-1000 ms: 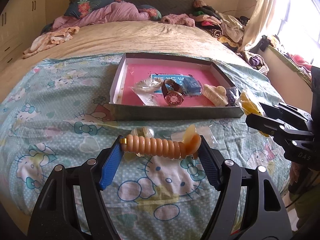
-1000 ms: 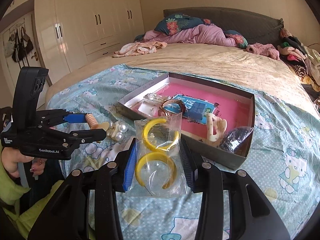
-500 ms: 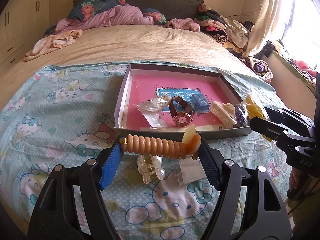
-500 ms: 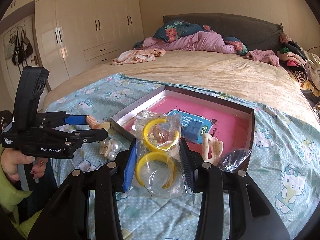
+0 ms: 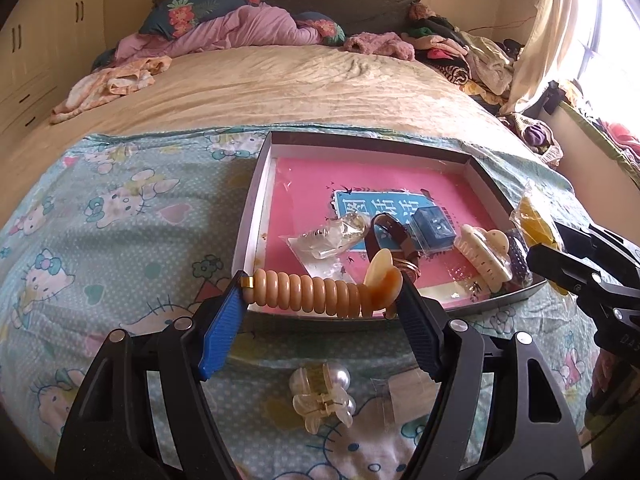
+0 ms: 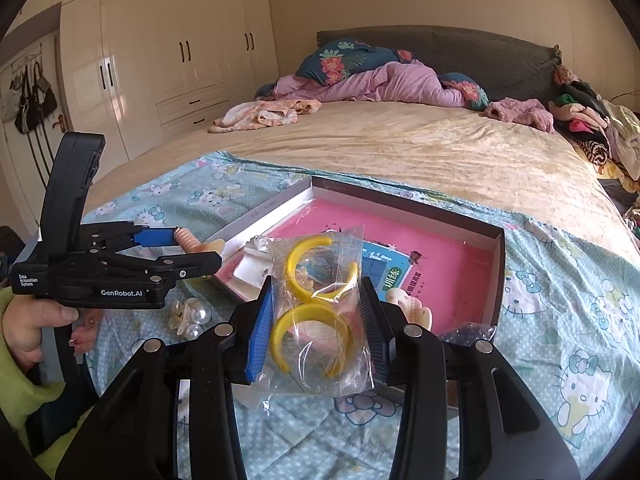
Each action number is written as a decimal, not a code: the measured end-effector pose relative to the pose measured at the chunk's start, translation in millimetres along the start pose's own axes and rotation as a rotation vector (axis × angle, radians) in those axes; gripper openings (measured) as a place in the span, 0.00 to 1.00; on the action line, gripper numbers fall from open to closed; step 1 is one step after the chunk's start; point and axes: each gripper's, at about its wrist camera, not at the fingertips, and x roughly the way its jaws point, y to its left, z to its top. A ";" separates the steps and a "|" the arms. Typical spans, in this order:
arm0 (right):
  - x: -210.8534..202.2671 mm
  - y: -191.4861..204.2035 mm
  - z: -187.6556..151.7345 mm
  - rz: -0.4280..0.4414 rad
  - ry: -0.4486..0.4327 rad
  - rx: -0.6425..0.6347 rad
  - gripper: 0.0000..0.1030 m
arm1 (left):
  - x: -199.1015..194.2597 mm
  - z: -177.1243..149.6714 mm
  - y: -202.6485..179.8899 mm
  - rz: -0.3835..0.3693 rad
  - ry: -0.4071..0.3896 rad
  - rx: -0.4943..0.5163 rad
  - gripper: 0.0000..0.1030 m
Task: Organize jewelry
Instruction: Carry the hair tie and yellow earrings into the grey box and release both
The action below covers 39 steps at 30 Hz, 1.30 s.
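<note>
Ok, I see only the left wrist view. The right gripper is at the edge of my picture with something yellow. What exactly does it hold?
Observer: The right gripper has its jaws shut on a clear bag with two yellow open rings inside.
Operator: And my left gripper with the orange beaded piece, who holds it?
Observer: A hand with a green sleeve grips its handle from below.
Operator: What stands to the left of the bed?
Observer: A tall white wardrobe, and handbags hang beside it.
</note>
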 end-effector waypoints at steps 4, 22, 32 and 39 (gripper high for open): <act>10.4 -3.0 0.0 -0.004 0.014 0.010 0.39 | 11.7 5.1 4.1 0.003 0.010 -0.011 0.63; 59.3 -21.6 -4.6 -0.037 0.091 0.032 0.39 | 29.3 7.9 6.6 0.013 0.029 -0.022 0.70; 68.3 -21.8 -8.0 -0.046 0.115 0.040 0.41 | 24.8 7.3 3.6 0.012 0.015 -0.023 0.79; 52.7 -21.9 -7.0 -0.042 0.082 0.078 0.65 | 14.2 6.7 5.0 0.016 -0.004 -0.027 0.84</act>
